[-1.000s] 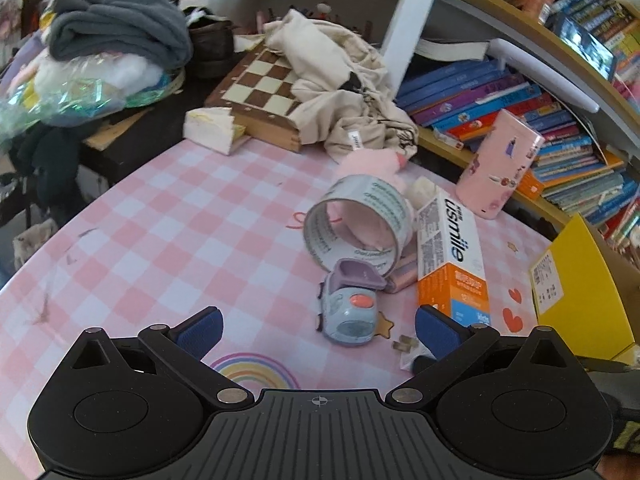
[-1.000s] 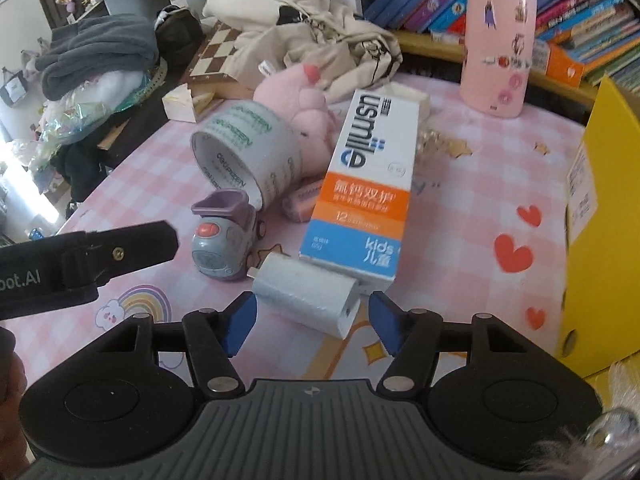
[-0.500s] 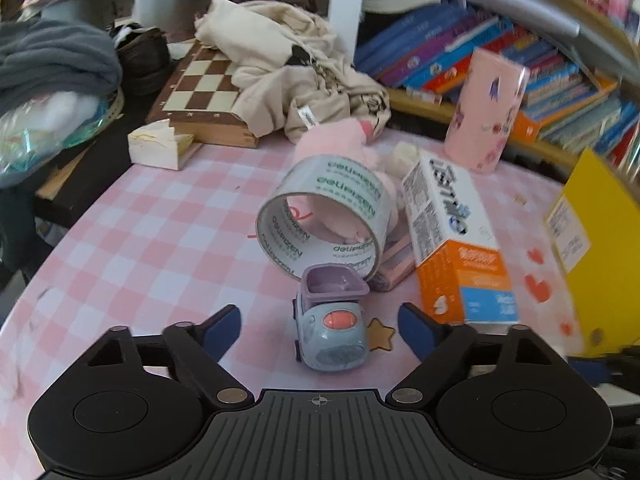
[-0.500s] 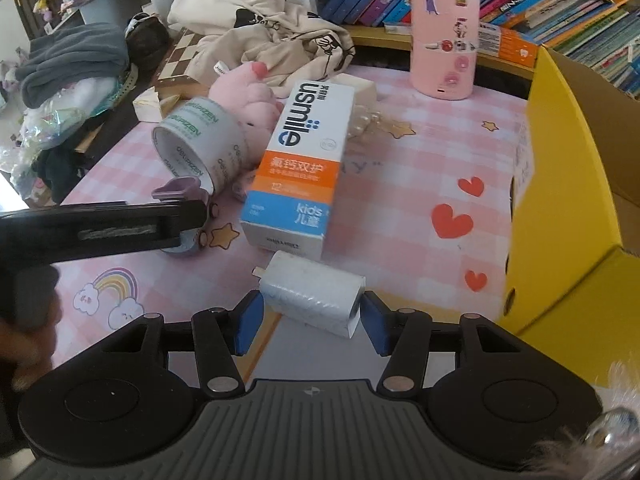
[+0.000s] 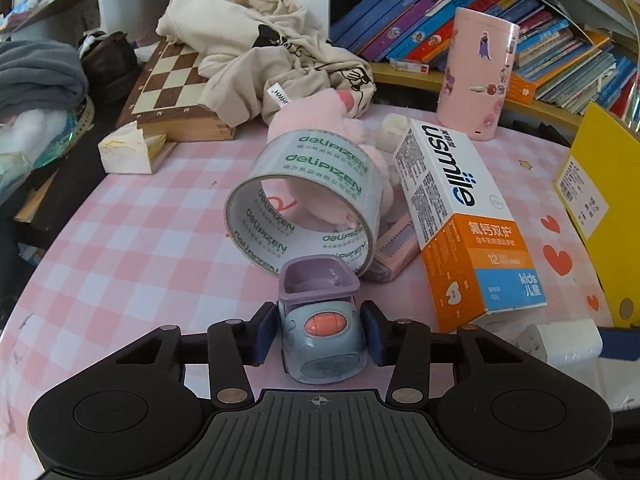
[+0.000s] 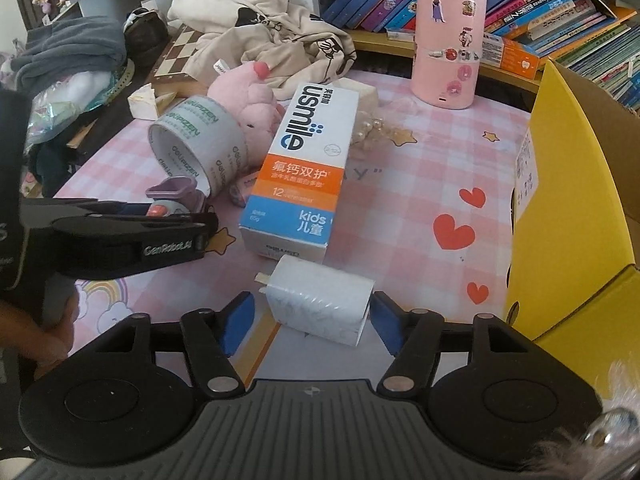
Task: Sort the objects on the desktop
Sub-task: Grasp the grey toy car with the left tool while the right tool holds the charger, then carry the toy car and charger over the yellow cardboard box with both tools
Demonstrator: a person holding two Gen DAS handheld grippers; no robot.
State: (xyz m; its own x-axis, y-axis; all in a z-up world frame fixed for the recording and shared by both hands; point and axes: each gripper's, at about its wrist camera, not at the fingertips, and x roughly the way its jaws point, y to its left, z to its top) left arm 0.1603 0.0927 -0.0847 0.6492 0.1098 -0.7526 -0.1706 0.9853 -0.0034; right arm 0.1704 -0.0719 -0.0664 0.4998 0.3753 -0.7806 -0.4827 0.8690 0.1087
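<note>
Angled steeply down over the pink checked table (image 5: pixel 120 240), the left gripper (image 5: pixel 320 330) is clamped on the toy car's (image 5: pixel 322 332) sides, while the right gripper (image 6: pixel 310 318), jaws opening, straddles the white wrapped roll (image 6: pixel 320 304), its pads seemingly just clear of the ends.

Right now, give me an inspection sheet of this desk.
Surface: pink checked tablecloth, stickers on it.
Job's things: toy car, tape roll, toothpaste box, white wrapped roll, pink plush.
Clutter: beige garment, chessboard, pink canister.
Grippers: left hand-held gripper shut on toy car; right hand-held gripper opening, pads clear of white wrapped roll.
Cables: nothing seen.
Surroundings: bookshelf, yellow box.
</note>
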